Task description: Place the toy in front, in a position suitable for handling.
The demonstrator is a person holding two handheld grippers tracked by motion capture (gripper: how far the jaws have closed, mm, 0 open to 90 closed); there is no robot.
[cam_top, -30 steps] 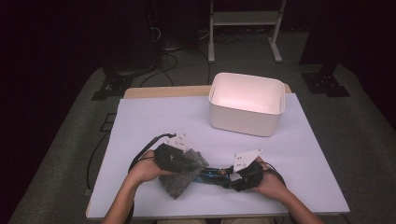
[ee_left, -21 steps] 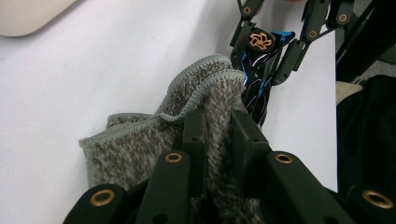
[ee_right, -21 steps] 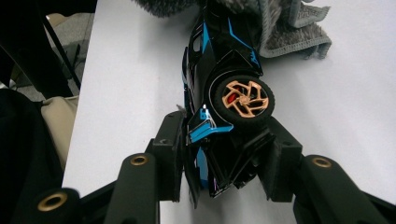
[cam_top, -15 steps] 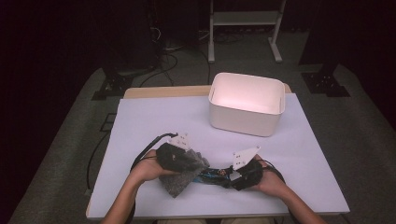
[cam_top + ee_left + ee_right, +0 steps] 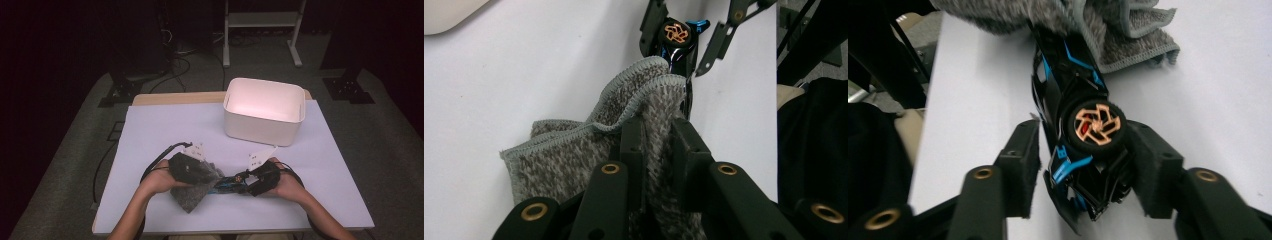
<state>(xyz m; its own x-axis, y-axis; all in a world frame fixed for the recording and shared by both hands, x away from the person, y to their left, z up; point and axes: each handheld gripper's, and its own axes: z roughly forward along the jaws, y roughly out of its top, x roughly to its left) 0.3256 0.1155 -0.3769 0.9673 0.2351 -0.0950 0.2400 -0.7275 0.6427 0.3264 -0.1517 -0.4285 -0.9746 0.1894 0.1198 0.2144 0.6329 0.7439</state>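
Both forearms come up from the bottom of the frame, the left hand-held gripper point(image 5: 200, 172) with jaws squeezed tight, the right hand-held gripper point(image 5: 250, 179) with jaws just opening wider.

Grey cloth point(image 5: 192, 192) draped over black-blue toy car point(image 5: 231, 183) — tilted sideways.

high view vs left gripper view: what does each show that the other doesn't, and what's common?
High view alone: the white bin at the far side of the table, both forearms, and the whole layout with the left gripper facing the right gripper.

Left gripper view alone: the pads clamped on the grey cloth, its stitched hem, and the orange wheel of the toy car.

Both: the cloth, the black and blue car, the white tabletop.
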